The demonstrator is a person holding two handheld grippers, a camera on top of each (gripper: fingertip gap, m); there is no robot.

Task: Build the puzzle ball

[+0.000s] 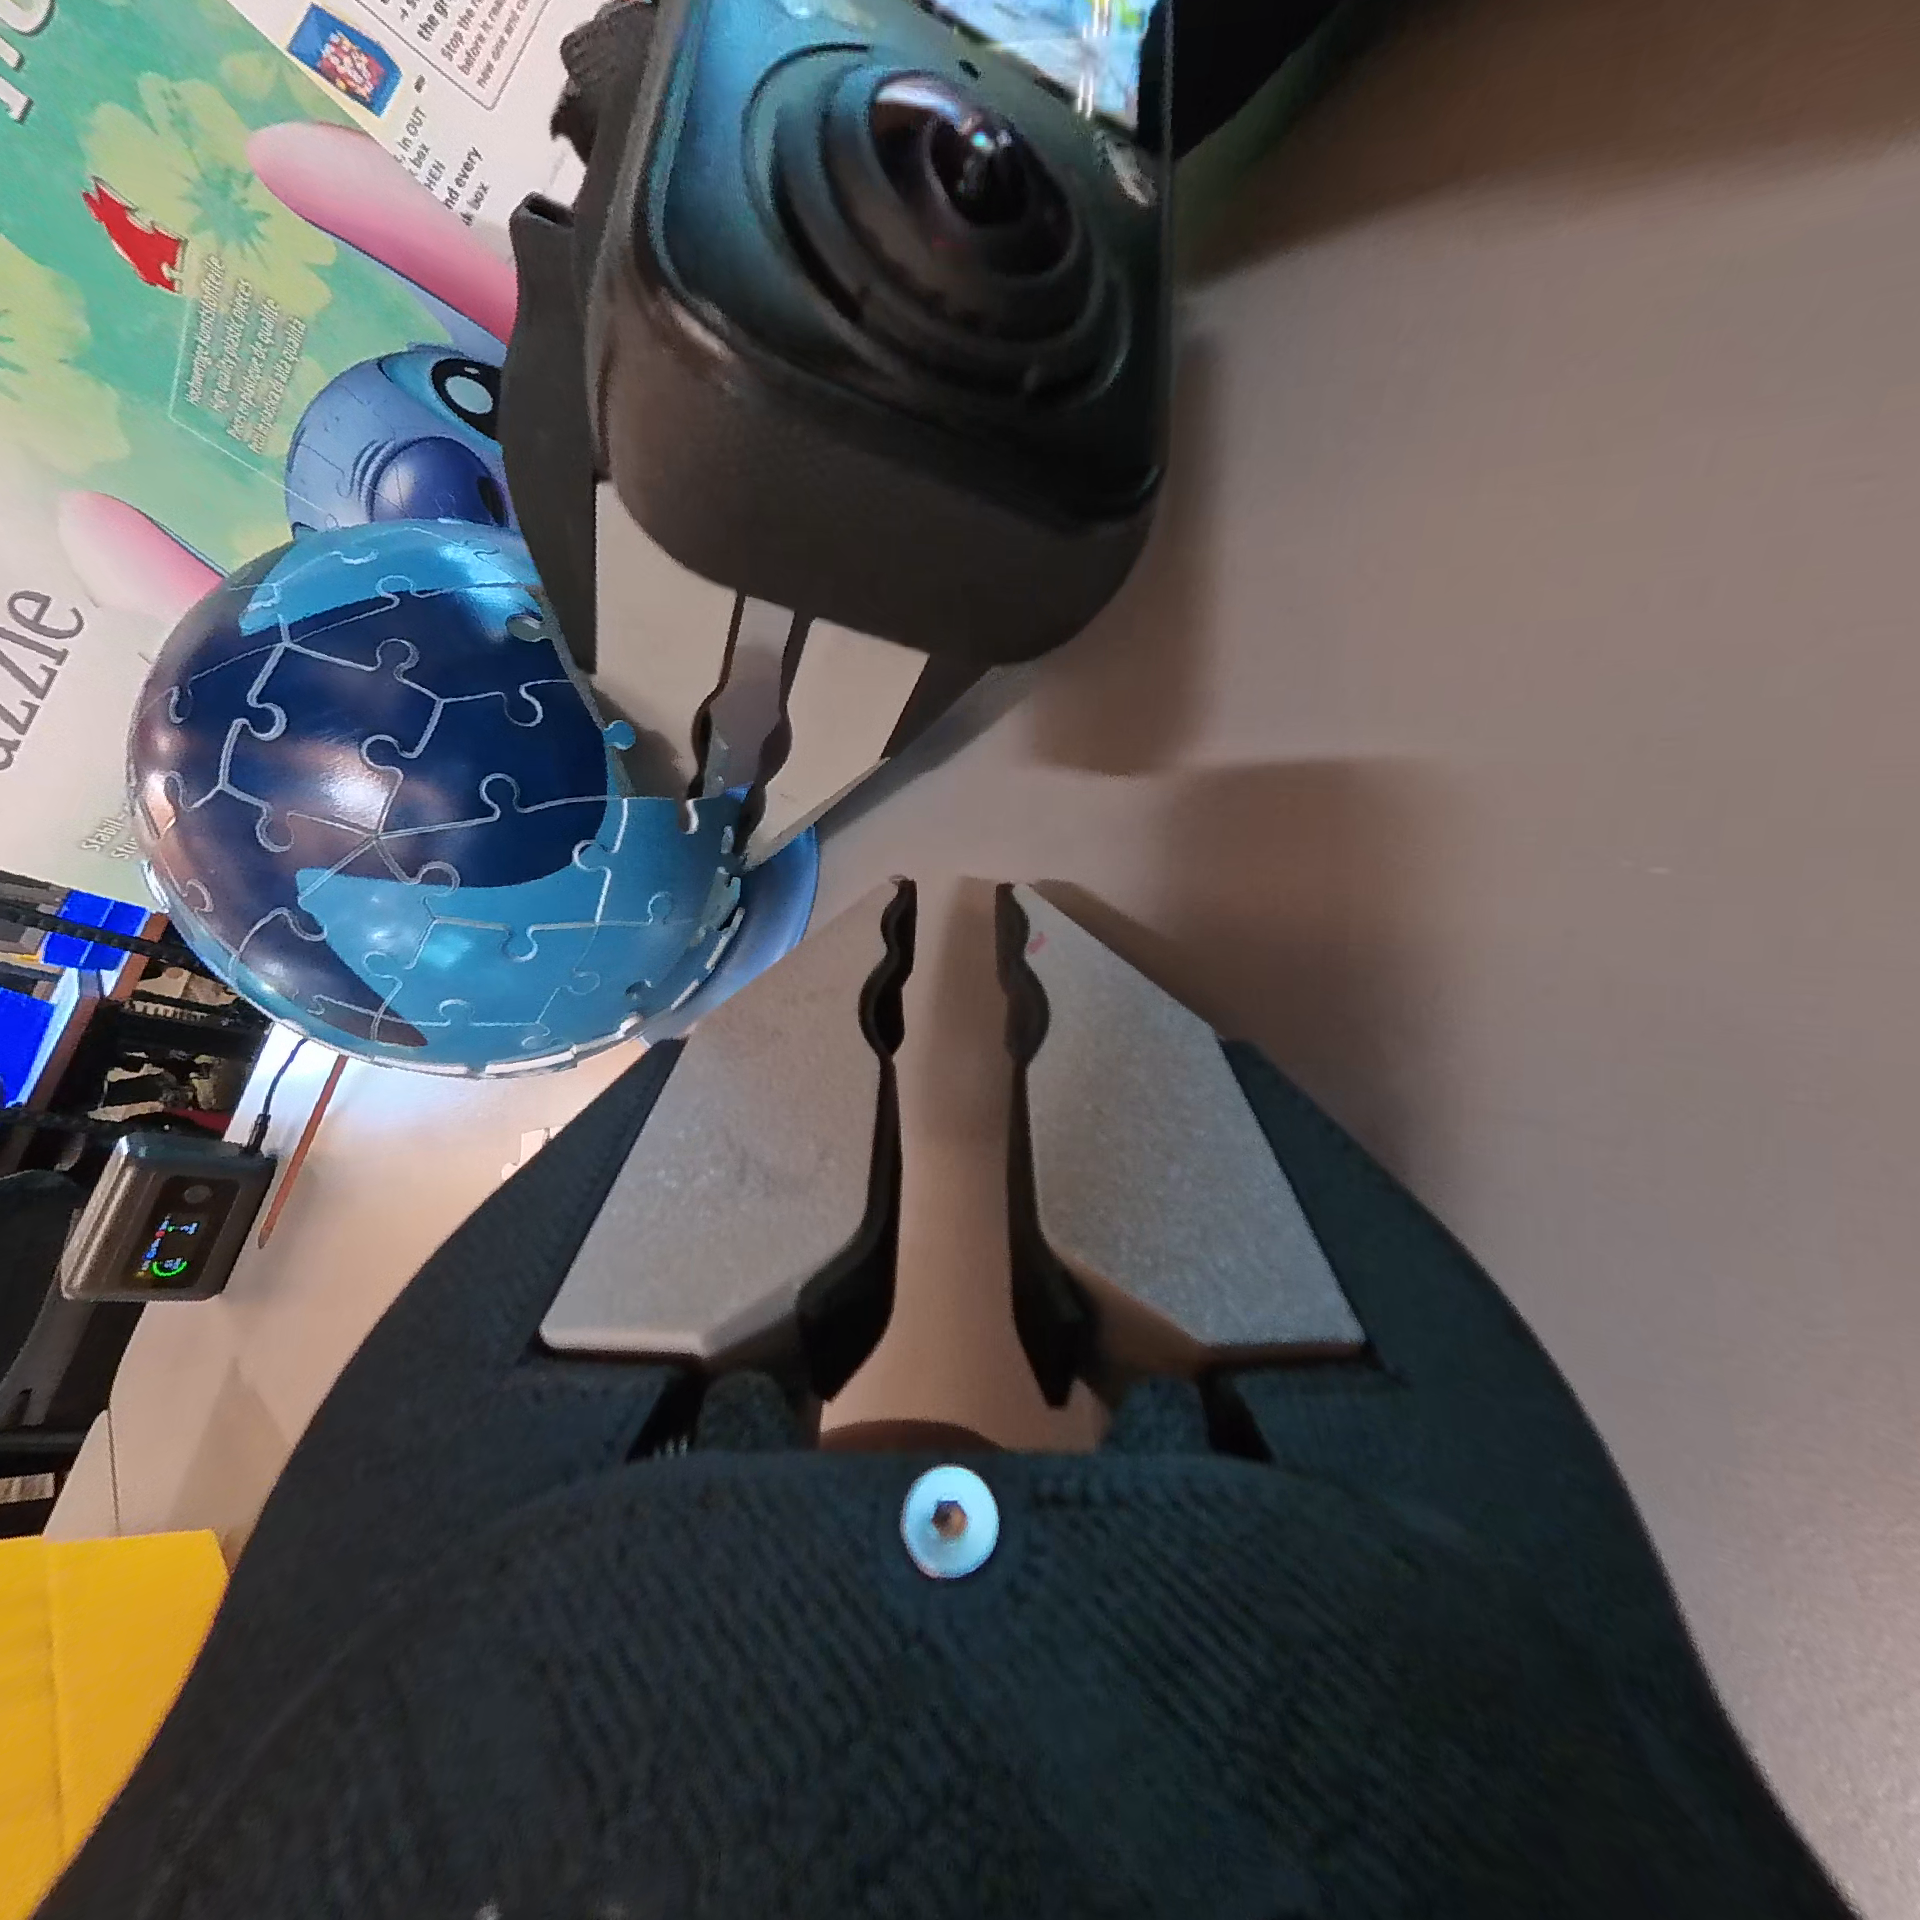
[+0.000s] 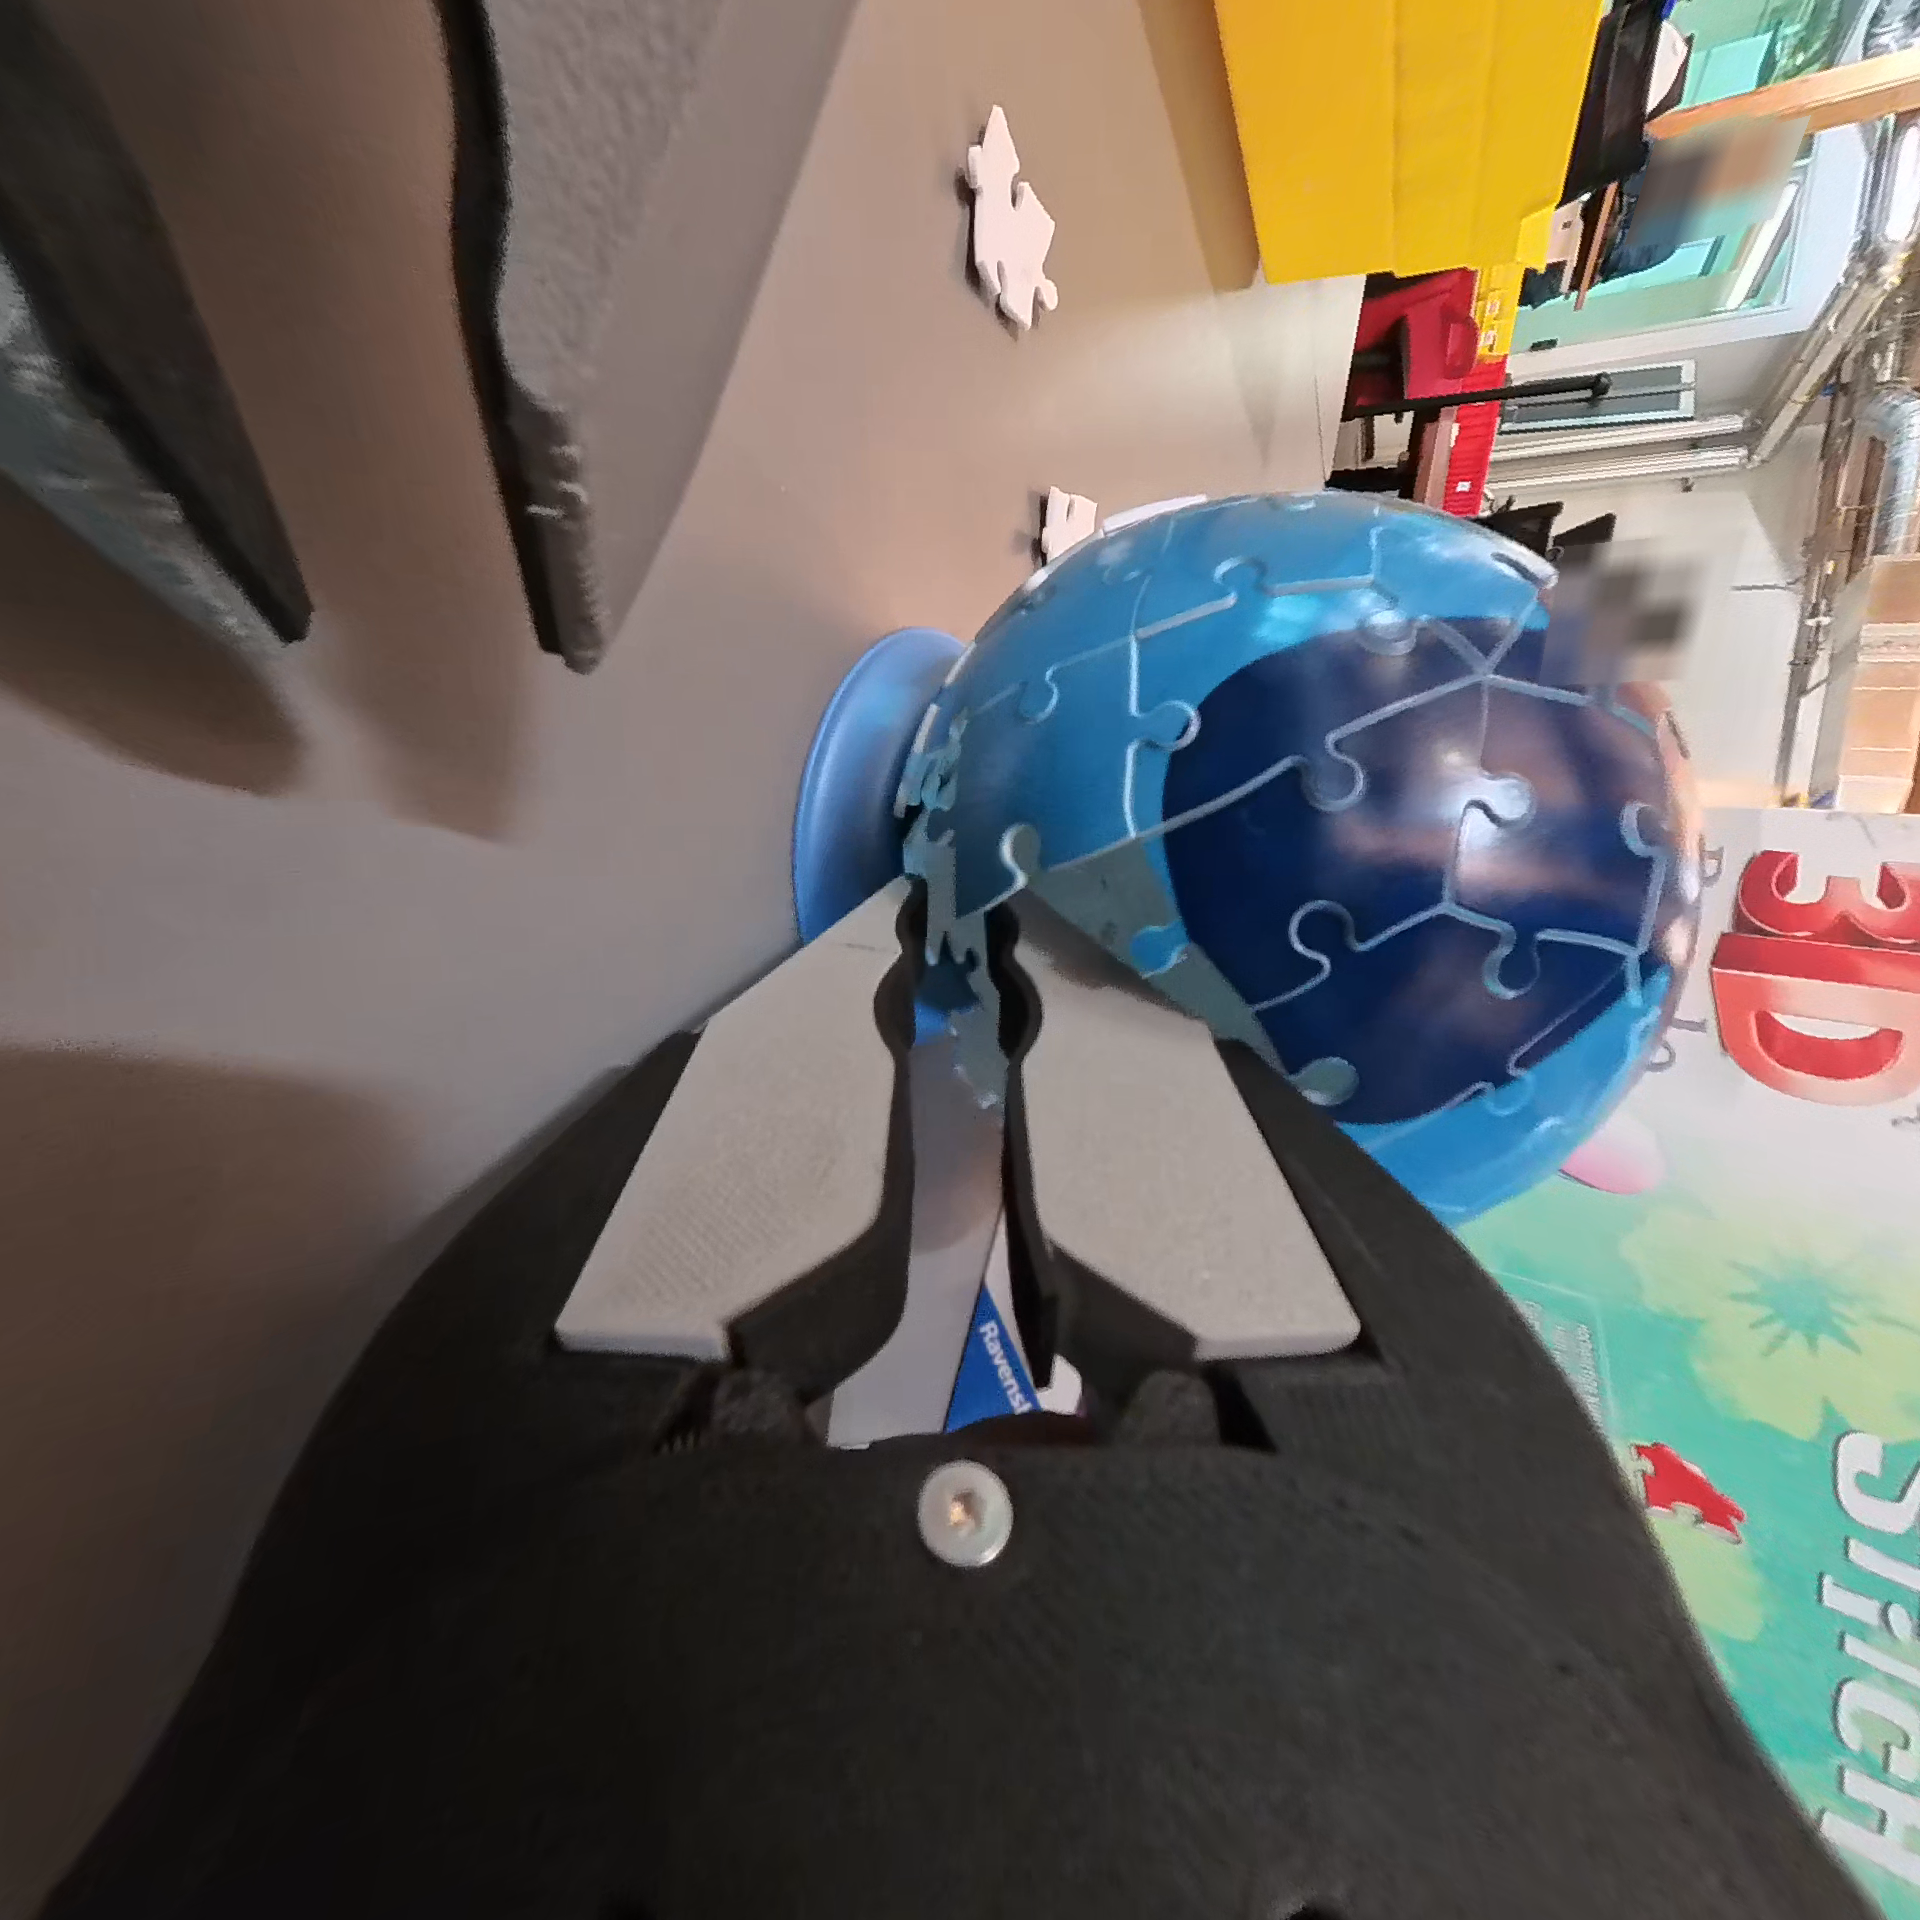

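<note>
The puzzle ball (image 2: 1351, 831) is a partly built shell of light and dark blue pieces. It rests on a blue round stand (image 2: 852, 769) on the beige table, with an open gap at its rim near the stand. My right gripper (image 2: 958, 925) is shut on a light blue puzzle piece (image 2: 956, 966) and holds it against the ball's rim beside the stand. In the left wrist view the ball (image 1: 384, 790) is at the left, with the right gripper (image 1: 722, 826) pinching the piece at its edge. My left gripper (image 1: 954, 894) is open and empty, just right of the stand (image 1: 784, 899).
Two loose white pieces (image 2: 1008, 218) (image 2: 1065, 520) lie face down on the table beyond the ball. The printed puzzle box (image 2: 1766, 1351) lies behind the ball. A yellow box (image 2: 1392, 125) stands farther off. A power bank (image 1: 156, 1226) with a cable lies near the table edge. The tips of one gripper are about 9 centimetres away from the tips of the other.
</note>
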